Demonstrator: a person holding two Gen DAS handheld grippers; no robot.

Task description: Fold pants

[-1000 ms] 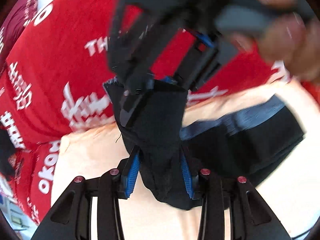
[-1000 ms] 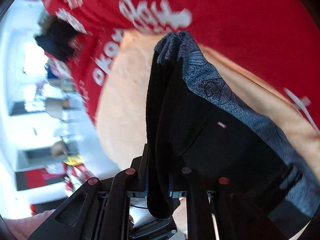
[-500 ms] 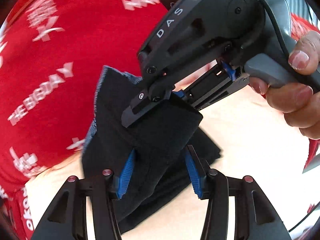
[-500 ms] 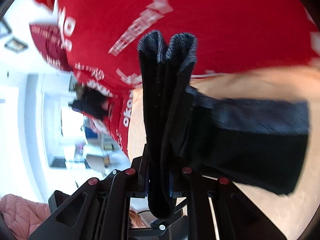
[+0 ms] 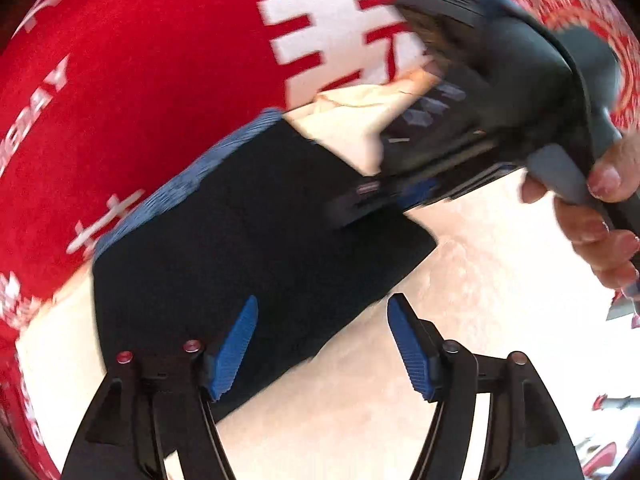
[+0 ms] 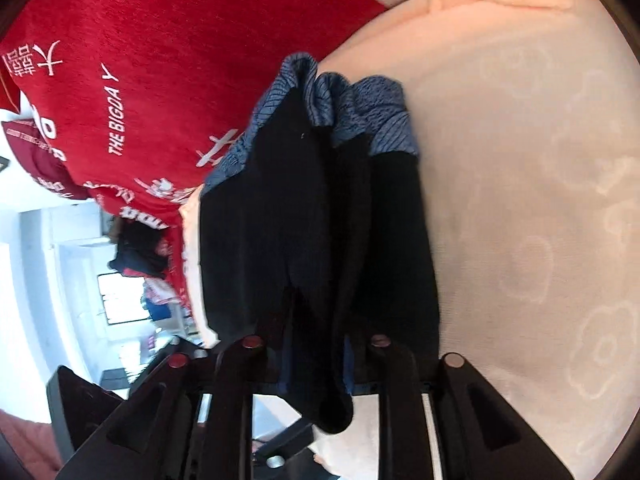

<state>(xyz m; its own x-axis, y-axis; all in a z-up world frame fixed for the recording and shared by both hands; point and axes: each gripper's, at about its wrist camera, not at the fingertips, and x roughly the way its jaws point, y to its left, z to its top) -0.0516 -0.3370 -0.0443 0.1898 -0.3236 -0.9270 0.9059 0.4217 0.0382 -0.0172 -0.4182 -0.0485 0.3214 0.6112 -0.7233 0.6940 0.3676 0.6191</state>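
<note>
Pants (image 5: 248,248), folded, lie on the cream blanket (image 5: 460,288); right claw (image 6: 316,356) pinches their edge, left claw (image 5: 320,336) spread, gripping nothing.

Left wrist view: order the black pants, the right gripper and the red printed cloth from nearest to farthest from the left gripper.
1. Black pants, directly ahead of the open left gripper, reaching between its fingers.
2. Right gripper, ahead and right, over the pants' far edge.
3. Red printed cloth, beyond the pants, upper left.
</note>
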